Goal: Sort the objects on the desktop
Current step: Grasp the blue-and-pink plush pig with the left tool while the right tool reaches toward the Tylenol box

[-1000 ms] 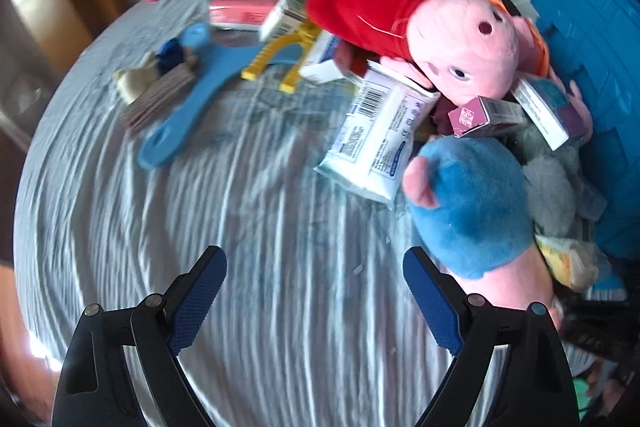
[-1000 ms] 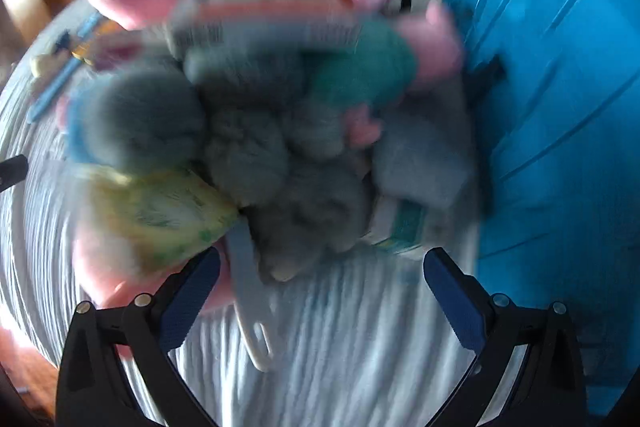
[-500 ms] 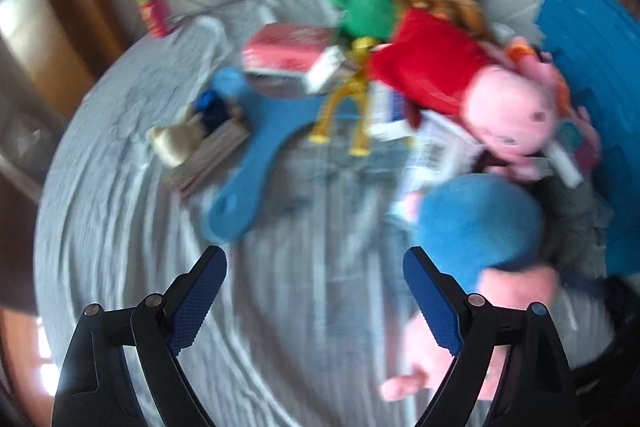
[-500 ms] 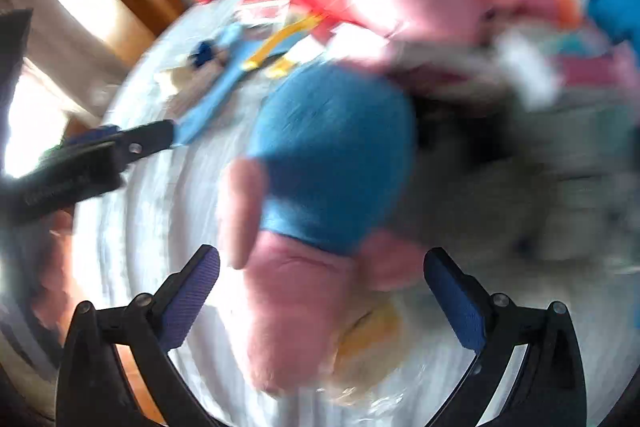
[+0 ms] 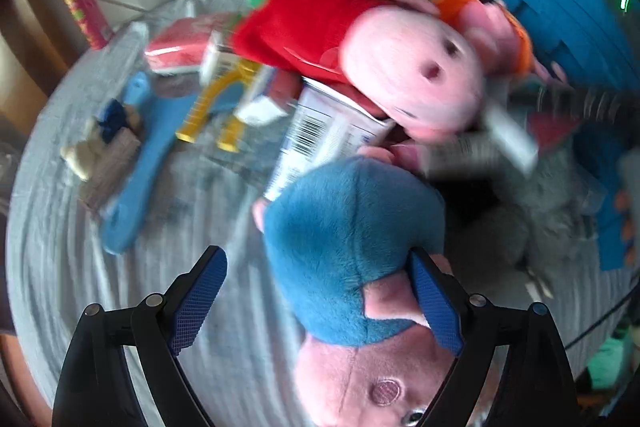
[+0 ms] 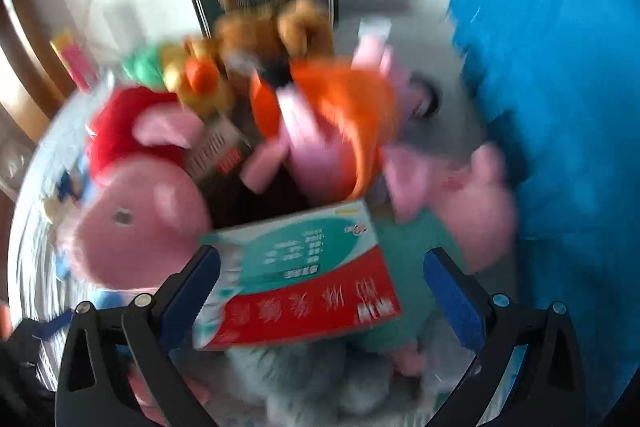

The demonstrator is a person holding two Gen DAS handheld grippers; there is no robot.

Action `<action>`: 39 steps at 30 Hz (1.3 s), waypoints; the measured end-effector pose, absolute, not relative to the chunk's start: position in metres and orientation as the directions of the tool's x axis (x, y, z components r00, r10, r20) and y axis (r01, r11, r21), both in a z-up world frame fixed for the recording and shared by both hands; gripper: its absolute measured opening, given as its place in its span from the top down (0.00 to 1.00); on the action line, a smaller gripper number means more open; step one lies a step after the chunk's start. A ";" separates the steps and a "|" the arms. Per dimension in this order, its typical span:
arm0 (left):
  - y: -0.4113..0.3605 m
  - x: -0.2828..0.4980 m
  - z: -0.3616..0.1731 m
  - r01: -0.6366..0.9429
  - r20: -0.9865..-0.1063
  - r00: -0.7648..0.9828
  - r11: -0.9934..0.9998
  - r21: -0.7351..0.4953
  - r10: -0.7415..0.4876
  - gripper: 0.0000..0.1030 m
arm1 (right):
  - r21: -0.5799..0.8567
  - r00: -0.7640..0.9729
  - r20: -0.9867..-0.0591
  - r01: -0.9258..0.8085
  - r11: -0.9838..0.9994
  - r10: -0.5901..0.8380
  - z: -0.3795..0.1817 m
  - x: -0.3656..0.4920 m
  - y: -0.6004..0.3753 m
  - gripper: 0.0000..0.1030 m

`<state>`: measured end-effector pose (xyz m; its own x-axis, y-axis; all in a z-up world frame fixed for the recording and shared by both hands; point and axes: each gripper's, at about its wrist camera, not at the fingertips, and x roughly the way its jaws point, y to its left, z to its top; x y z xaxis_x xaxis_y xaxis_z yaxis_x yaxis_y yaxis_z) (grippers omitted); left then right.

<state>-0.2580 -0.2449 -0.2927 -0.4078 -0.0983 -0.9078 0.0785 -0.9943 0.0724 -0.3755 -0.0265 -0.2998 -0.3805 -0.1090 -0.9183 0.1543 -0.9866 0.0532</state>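
Left wrist view: left gripper [image 5: 316,297] spread wide over grey tablecloth [image 5: 72,267], blue-shirted pig plush [image 5: 352,259] lying between its fingers, right pad touching it, not pinched. Red-dressed pig plush [image 5: 360,59] heaped behind, toward the table's far edge. Right gripper [image 6: 322,291] also spread, red-and-green box [image 6: 304,279] between its fingers, grip unclear through blur. Blue bin [image 6: 560,87] at right edge.

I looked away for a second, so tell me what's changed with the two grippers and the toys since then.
The left gripper has swung over the blue-dressed pig plush, jaws open around it, nothing gripped yet. The right gripper has moved from the grey plush and the blue-dressed pig to the red and teal box, also open. The blue paddle and yellow piece lie where they were.
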 end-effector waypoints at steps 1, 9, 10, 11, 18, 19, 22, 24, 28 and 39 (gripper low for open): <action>-0.252 -0.259 -0.290 0.099 -0.902 -0.412 -0.991 0.095 -0.127 0.11 | 0.053 -0.346 -0.932 0.170 -0.984 -0.110 -0.312 -0.375 -0.029 0.00; -0.302 -0.257 -0.267 0.192 -0.884 -0.423 -0.973 0.128 -0.200 0.09 | 0.141 -0.214 -0.959 0.214 -0.966 -0.187 -0.338 -0.288 -0.007 0.00; -0.304 -0.253 -0.260 0.185 -0.886 -0.435 -0.979 0.087 -0.161 0.09 | 0.150 -0.247 -0.949 0.196 -0.969 -0.197 -0.330 -0.280 -0.001 0.00; -0.306 -0.247 -0.251 0.180 -0.886 -0.448 -0.983 0.045 -0.123 0.09 | 0.163 -0.291 -0.934 0.175 -0.971 -0.209 -0.318 -0.272 0.005 0.00; -0.287 -0.219 -0.242 0.117 -0.888 -0.460 -0.991 -0.071 0.009 0.06 | 0.278 -0.480 -0.823 0.129 -0.952 -0.305 -0.265 -0.221 0.024 0.00; -0.279 -0.220 -0.249 0.107 -0.897 -0.441 -0.994 -0.028 -0.022 0.06 | 0.324 -0.428 -0.836 0.120 -0.938 -0.343 -0.276 -0.223 0.024 0.00; -0.257 -0.220 -0.274 0.069 -0.920 -0.388 -0.997 0.038 -0.061 0.06 | 0.325 -0.326 -0.882 0.103 -0.940 -0.341 -0.307 -0.225 0.016 0.00; -0.244 -0.218 -0.293 0.042 -0.936 -0.349 -0.998 0.041 -0.053 0.06 | 0.323 -0.297 -0.891 0.115 -0.939 -0.343 -0.319 -0.215 0.007 0.00; -0.232 -0.221 -0.325 0.032 -0.957 -0.283 -0.998 0.057 -0.064 0.00 | 0.332 -0.259 -0.898 0.128 -0.935 -0.355 -0.333 -0.206 -0.008 0.00; -0.287 -0.193 -0.278 0.080 -0.912 -0.381 -0.989 0.128 -0.149 0.30 | 0.293 -0.217 -0.916 0.210 -0.933 -0.336 -0.342 -0.191 -0.045 0.26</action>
<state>-0.1927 -0.2873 -0.2784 -0.3810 -0.1491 -0.9125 0.0804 -0.9885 0.1280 -0.1910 -0.0448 -0.3420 -0.2173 -0.3364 -0.9163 0.2096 -0.9329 0.2928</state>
